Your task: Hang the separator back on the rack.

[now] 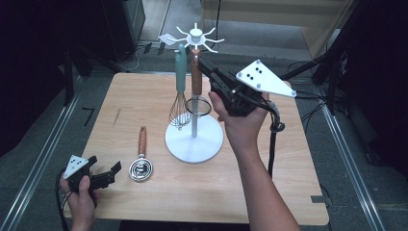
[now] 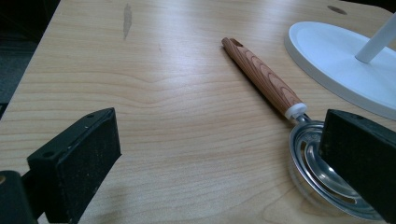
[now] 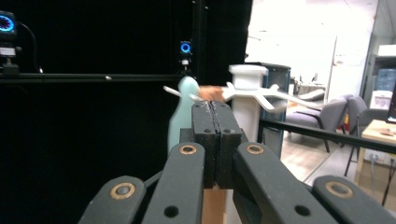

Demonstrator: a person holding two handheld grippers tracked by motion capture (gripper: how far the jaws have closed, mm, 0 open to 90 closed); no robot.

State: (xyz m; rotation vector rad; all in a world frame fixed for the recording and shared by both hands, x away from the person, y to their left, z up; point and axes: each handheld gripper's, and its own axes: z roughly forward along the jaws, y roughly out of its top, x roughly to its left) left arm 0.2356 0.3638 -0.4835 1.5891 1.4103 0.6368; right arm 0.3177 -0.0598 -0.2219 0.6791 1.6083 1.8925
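High view, right tool (image 1: 206,65): my right hand (image 1: 243,122) held it up at the white rack (image 1: 194,139), its tip against the wood-handled utensil (image 1: 195,77) hanging there, just beside the teal-handled whisk (image 1: 180,91).
High view, left tool (image 1: 115,168): it rested low at the near left of the worktop (image 1: 269,192), close to the wood-handled strainer (image 1: 140,163) lying flat.
Left gripper view, left tool (image 2: 219,154): jaws stood wide apart, gripping nothing; the strainer's (image 2: 275,93) metal bowl lay partly behind one jaw, the rack's base (image 2: 336,60) beyond it.
Right gripper view, right tool (image 3: 215,140): jaws were pressed fully together; the brown handle (image 3: 212,93) and teal handle (image 3: 183,116) hung under the rack's top (image 3: 247,86) just past them. Whether anything was pinched, I could not tell.
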